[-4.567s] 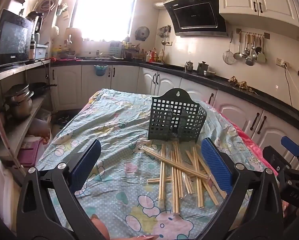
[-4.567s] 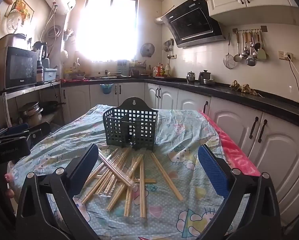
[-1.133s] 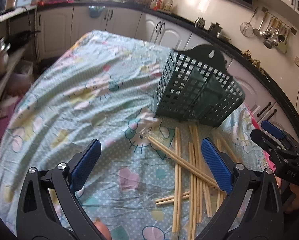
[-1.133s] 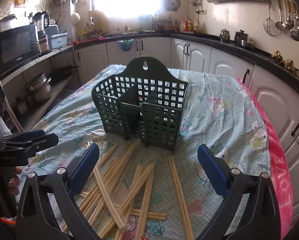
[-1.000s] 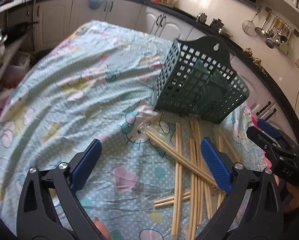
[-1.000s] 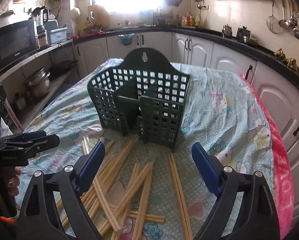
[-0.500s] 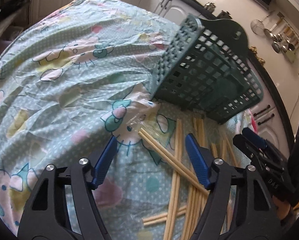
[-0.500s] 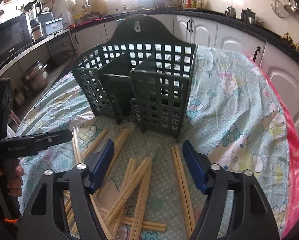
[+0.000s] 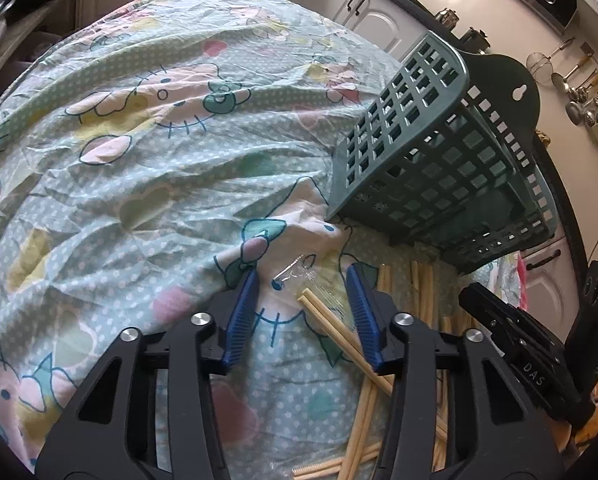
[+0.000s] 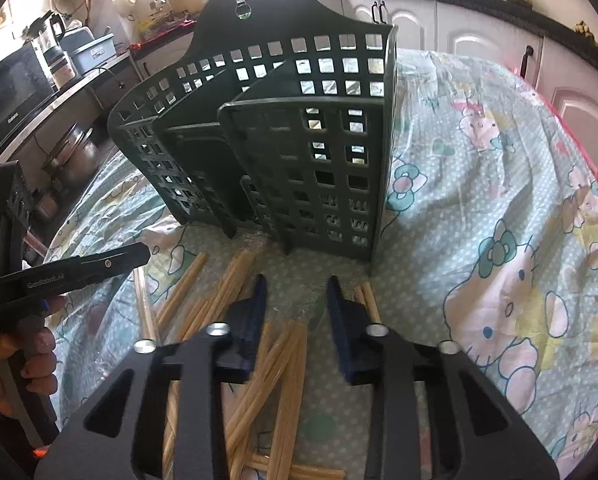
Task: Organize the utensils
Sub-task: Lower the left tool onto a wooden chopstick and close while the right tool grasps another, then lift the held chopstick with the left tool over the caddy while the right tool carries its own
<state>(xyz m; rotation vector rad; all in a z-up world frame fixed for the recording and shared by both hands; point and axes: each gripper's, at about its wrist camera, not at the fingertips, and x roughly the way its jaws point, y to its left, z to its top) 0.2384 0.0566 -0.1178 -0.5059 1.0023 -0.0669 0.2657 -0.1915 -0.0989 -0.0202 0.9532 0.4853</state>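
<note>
We see 1 wrapped pair of chopsticks [image 9: 331, 322] lying between the parted blue pads of our left tongs [image 9: 303, 314], its far end cut off under the frame. The loose chopsticks [image 10: 275, 364] beneath our right tongs [image 10: 295, 320], also released, overlap too much to count. 1 green basket [image 10: 299, 152] stands just beyond both.

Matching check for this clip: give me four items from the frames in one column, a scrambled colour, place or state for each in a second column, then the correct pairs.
1. utensil basket
2. left tongs
3. chopsticks
4. microwave

A. lying scattered on the tablecloth
B. dark green, standing upright
C. on the shelf at the left
D. open around a wrapped chopstick pair

Pairs: 1-B, 2-D, 3-A, 4-C
</note>
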